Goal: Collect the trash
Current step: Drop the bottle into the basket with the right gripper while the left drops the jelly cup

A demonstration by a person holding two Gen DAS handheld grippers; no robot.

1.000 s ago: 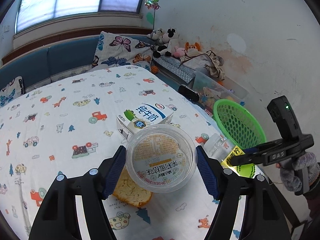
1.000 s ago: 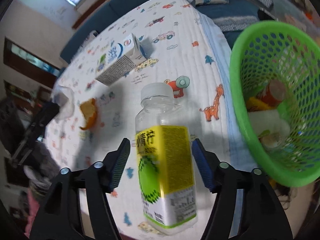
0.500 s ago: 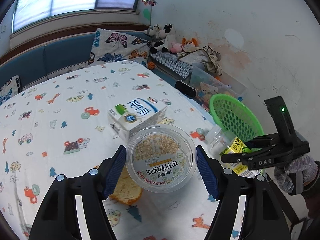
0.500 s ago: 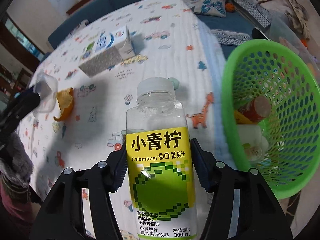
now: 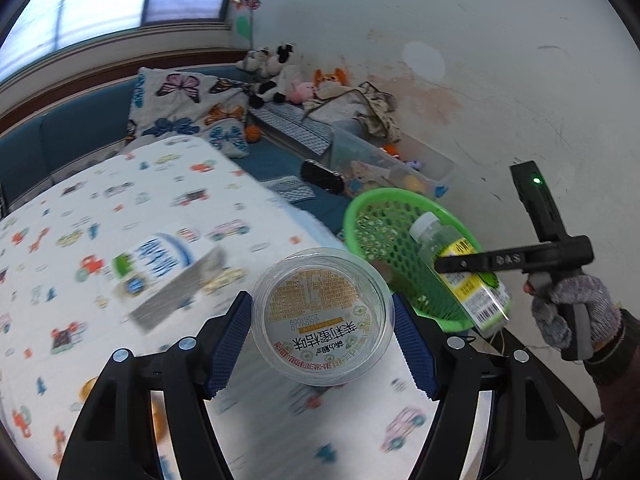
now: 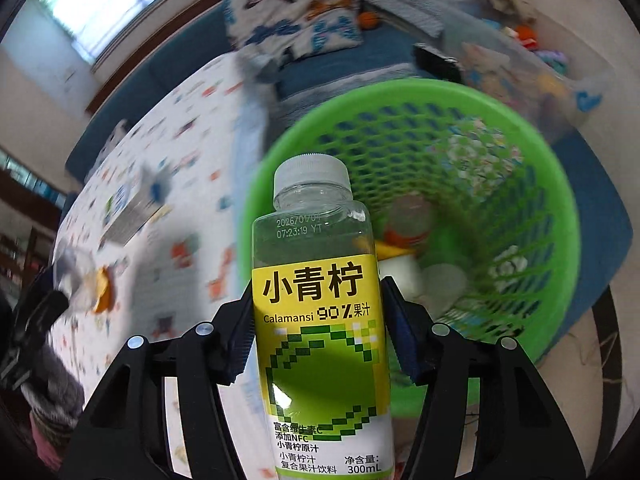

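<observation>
My left gripper (image 5: 322,334) is shut on a clear round plastic cup (image 5: 320,316) with a printed label on its bottom, held above the table near its right edge. My right gripper (image 6: 318,320) is shut on an empty juice bottle (image 6: 320,312) with a yellow-green label and white cap, held over the near rim of the green mesh basket (image 6: 520,152). In the left wrist view the bottle (image 5: 460,268) tilts over the basket (image 5: 384,216). Trash lies in the basket's bottom. A milk carton (image 5: 160,272) lies on the table.
The table wears a white cartoon-print cloth (image 5: 120,200). An orange peel (image 6: 102,288) lies on it. A blue bench with butterfly pillows (image 5: 180,108), plush toys (image 5: 276,72) and a clear storage box (image 5: 384,164) stand behind the basket, by the wall.
Both grippers have swung right toward the basket. The bottle has moved from beside the basket to over its rim. The cup has moved past the carton to the table's right edge.
</observation>
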